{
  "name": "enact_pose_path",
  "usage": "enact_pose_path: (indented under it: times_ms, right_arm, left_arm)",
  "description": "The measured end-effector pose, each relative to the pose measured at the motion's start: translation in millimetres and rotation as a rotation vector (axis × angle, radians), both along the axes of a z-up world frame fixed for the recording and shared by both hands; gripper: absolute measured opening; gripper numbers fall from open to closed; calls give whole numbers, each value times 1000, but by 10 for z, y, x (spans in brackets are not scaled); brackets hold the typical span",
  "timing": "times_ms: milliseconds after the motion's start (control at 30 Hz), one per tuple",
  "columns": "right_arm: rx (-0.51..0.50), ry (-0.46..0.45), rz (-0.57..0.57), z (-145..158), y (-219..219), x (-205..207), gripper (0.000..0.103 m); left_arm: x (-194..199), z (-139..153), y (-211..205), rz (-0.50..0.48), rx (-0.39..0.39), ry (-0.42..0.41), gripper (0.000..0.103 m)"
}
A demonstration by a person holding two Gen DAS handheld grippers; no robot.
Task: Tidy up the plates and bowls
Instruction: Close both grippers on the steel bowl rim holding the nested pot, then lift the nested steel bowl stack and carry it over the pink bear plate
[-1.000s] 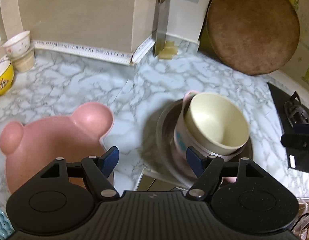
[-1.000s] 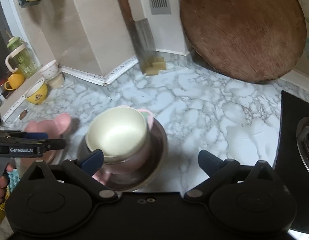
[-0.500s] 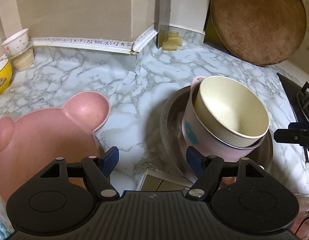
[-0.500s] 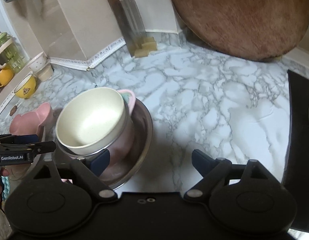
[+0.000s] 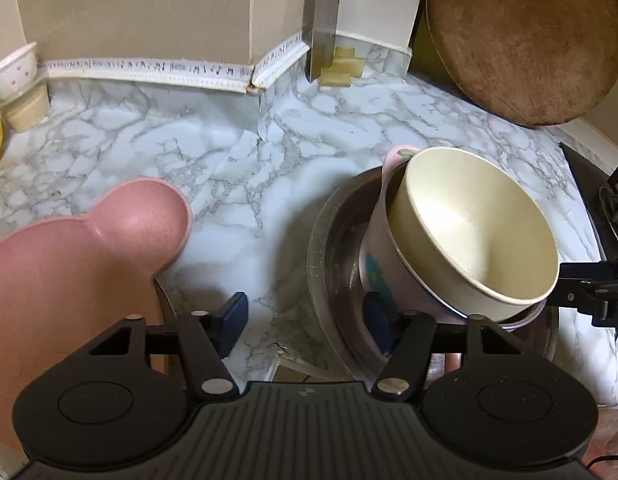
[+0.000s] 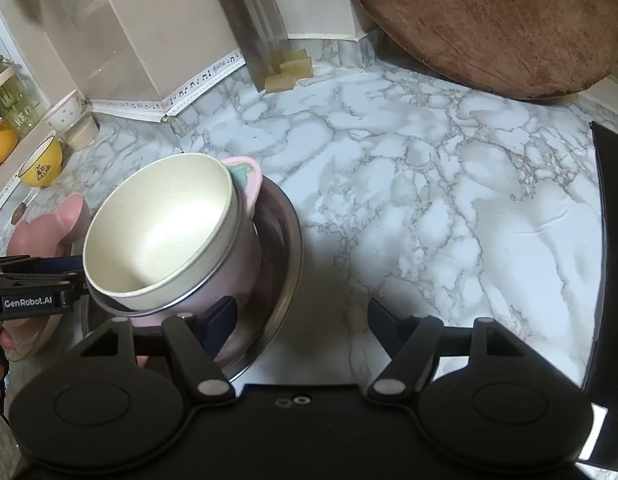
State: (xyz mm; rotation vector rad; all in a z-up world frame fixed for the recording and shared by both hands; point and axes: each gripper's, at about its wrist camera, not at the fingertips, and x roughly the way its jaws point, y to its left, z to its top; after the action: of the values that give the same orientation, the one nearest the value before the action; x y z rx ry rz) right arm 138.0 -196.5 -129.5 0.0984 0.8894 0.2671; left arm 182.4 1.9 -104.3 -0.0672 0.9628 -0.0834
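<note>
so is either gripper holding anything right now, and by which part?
Nothing gripped yet. Both the left gripper and right gripper straddle the rim of the steel basin from opposite sides; jaws have been closing, pads not yet pressing.

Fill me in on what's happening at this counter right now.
A person holding two grippers is sorting dishes on a marble counter. A cream bowl sits nested in a pink cup, which stands inside a steel bowl. The left gripper and the right gripper straddle opposite sides of the steel bowl's rim; their jaws have just been closing, not yet clamped. A pink bear-shaped plate lies beside it.
</note>
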Motion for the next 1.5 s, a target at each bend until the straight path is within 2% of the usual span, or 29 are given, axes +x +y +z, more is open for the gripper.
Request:
enact_pose_path:
  times_ms: [233,400,467,533,733,1200,1500]
  right_arm:
    - [13,33,-7,-54,34,92,54]
    - [23,54,-22,-97,54,172,41]
    - [29,65,-23,-118,64,180,37]
    - [30,80,-23,-140,87,192,32]
    - [34,83,-16,-115,144,192,15]
    - [-9,37,-13,-46,186,154,15]
    - [-4,7,7,40,206,119,15]
  left_arm:
    - [110,-30,25,10,-56,31,37]
    - [180,-53,75,33,-89,55,32]
    - [183,-66,78,30,-97,62,28]
    - [190,-78,87,27,-113,74,20]
    - [208,-59,81,17,-129,73,13]
    - [172,-35,81,7,-137,61,13]
    - [117,49,118,3,-135,48,13]
